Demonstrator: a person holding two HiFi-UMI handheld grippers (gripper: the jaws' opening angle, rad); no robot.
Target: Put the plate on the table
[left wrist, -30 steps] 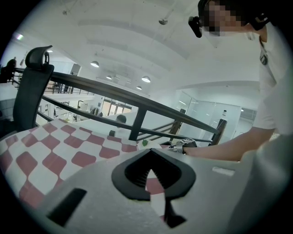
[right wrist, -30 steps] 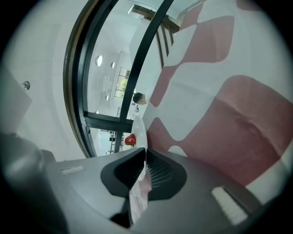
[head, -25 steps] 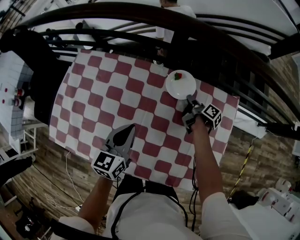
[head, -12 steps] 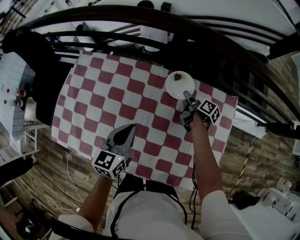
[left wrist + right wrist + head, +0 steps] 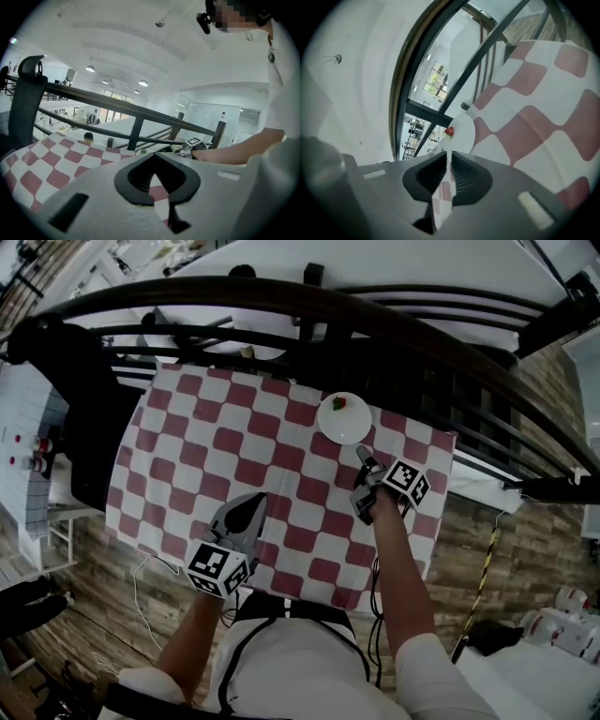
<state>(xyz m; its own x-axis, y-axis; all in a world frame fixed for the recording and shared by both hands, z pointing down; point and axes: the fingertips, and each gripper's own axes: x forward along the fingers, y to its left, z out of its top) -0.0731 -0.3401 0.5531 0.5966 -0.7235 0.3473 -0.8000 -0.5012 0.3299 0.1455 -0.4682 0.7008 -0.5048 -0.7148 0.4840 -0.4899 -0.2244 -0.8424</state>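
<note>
A small white plate (image 5: 344, 420) with a red strawberry (image 5: 339, 403) lies on the red-and-white checked tablecloth (image 5: 234, 446), near the far right edge. My right gripper (image 5: 360, 457) hovers just short of the plate's near rim, not touching it. Its jaws have just been closing and stand a narrow slit apart with nothing between them. In the right gripper view the plate (image 5: 465, 132) and strawberry (image 5: 449, 132) lie beyond the right gripper (image 5: 449, 157). My left gripper (image 5: 260, 496) is shut and empty over the table's near edge. The left gripper (image 5: 152, 157) points across the cloth.
A black railing (image 5: 281, 298) curves behind the table's far side, close behind the plate. A black chair (image 5: 70, 399) stands at the table's left end. Wooden floor with a cable (image 5: 141, 596) lies below the near edge.
The right gripper has let go of the plate's rim and drawn back and up from it. The plate stays on the cloth. The left gripper has barely shifted.
</note>
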